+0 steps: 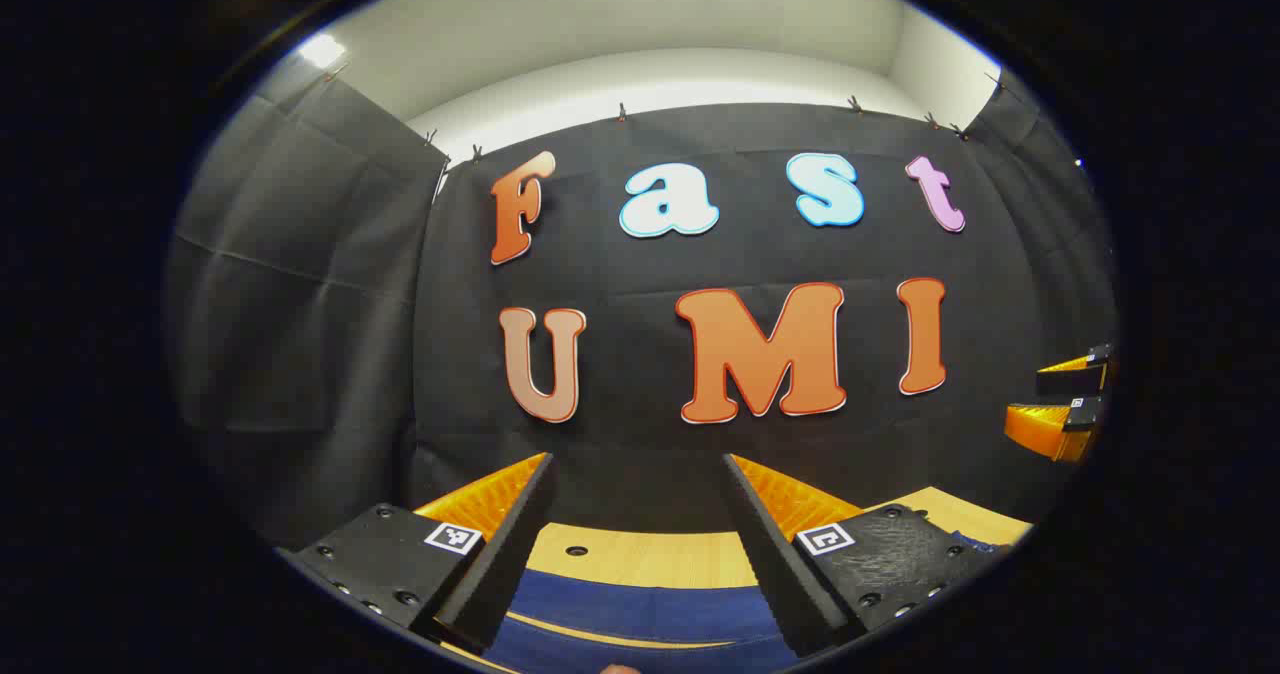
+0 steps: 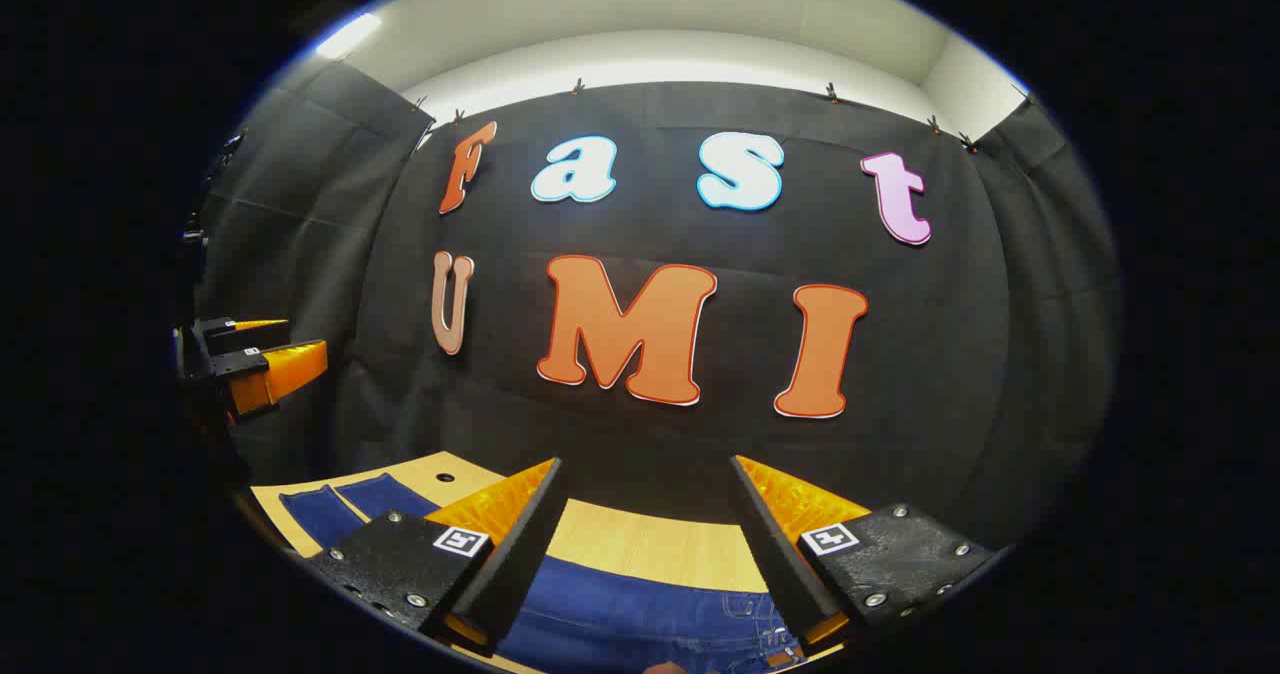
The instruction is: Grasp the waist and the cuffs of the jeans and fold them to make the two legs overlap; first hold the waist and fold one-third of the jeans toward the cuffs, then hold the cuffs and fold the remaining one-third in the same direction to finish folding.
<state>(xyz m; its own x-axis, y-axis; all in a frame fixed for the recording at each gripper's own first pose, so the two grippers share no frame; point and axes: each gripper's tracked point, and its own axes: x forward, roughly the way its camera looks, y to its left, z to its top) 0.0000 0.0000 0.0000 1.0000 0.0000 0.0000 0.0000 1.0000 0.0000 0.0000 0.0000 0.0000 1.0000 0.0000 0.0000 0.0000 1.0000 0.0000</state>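
Dark blue jeans (image 1: 640, 609) lie flat on the wooden table (image 1: 640, 554), low in the left gripper view. My left gripper (image 1: 638, 462) hovers above them, open, with nothing between its fingers. In the right gripper view the jeans (image 2: 620, 604) show a pocket and waist area (image 2: 755, 619) at the bottom, and the two leg ends (image 2: 335, 509) reach to the left. Held above that waist part, my right gripper (image 2: 646, 461) is open and empty. Each gripper appears at the edge of the other's view: the right gripper (image 1: 1065, 404) far right, the left gripper (image 2: 255, 359) far left.
The table (image 2: 650, 544) ends close to the black cloth wall behind it. A small round hole (image 1: 576, 550) sits in the tabletop near the far edge, also visible as a hole (image 2: 445, 477) beside the leg ends.
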